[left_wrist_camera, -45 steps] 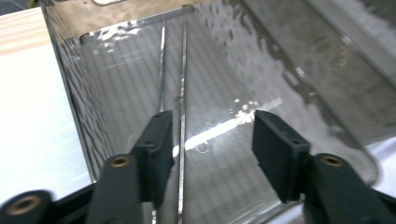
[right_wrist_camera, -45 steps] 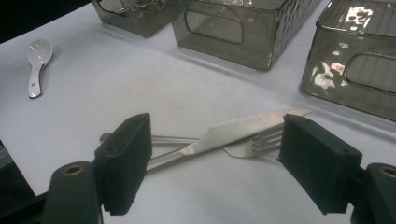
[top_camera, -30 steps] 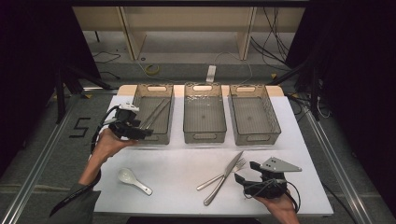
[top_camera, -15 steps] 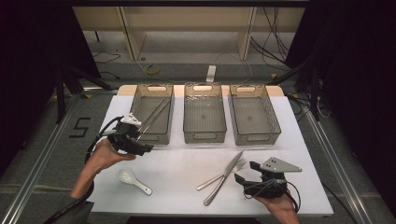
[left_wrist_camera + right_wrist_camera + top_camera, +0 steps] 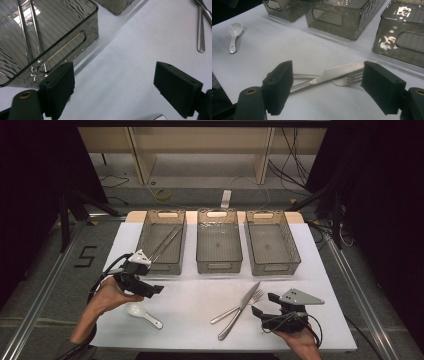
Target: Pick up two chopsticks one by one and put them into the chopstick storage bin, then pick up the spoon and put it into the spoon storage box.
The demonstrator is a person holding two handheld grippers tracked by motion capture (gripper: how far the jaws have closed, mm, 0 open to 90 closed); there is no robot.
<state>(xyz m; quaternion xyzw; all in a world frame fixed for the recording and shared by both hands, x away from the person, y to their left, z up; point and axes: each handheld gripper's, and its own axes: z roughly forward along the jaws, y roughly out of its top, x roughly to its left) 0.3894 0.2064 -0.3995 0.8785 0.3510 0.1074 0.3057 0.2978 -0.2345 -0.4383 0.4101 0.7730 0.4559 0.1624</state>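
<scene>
Two metal chopsticks (image 5: 167, 242) lie slanted in the left clear basket (image 5: 162, 268). My left gripper (image 5: 156, 290) hovers over the white mat just in front of that basket, above a white spoon (image 5: 142, 312). In the left gripper view the gripper (image 5: 113, 75) has just been opening its jaws, which stand wide with nothing between them; the basket (image 5: 62, 47) and chopsticks (image 5: 23, 32) are beside the left jaw. My right gripper (image 5: 261, 304) rests open near the front right, pointing at a crossed knife (image 5: 342, 68) and fork (image 5: 348, 79), which lie beyond its jaws (image 5: 328, 77).
A middle basket (image 5: 218, 265) and a right basket (image 5: 275, 267) stand in a row with the left one at the back of the white mat (image 5: 200, 290). The spoon (image 5: 234, 35) lies at the front left. Dark floor and cables surround the table.
My left hand has drawn back from the left basket toward the near edge, over the spoon, and its jaws have spread. The right gripper has stayed where it was.
</scene>
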